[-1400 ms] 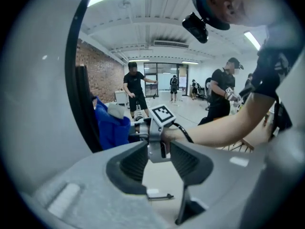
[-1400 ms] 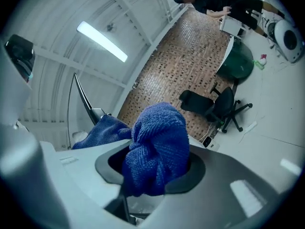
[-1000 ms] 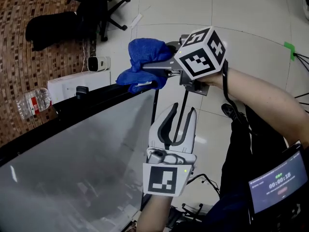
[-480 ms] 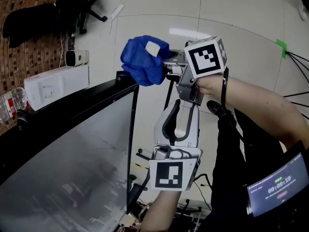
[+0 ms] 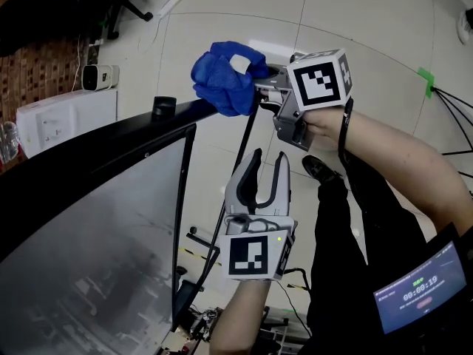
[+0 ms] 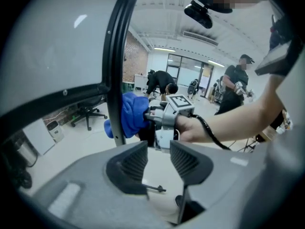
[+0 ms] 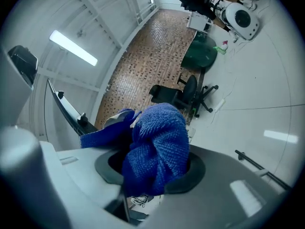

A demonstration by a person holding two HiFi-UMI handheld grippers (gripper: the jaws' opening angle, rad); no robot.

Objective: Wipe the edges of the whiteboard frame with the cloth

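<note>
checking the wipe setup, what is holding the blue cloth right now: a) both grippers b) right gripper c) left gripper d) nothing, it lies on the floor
b: the blue cloth is bunched between the jaws of the right gripper, while the left gripper has nothing between its jaws.

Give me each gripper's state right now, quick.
Left gripper: tongs apart, empty.
Right gripper: tongs shut on the blue cloth.
</note>
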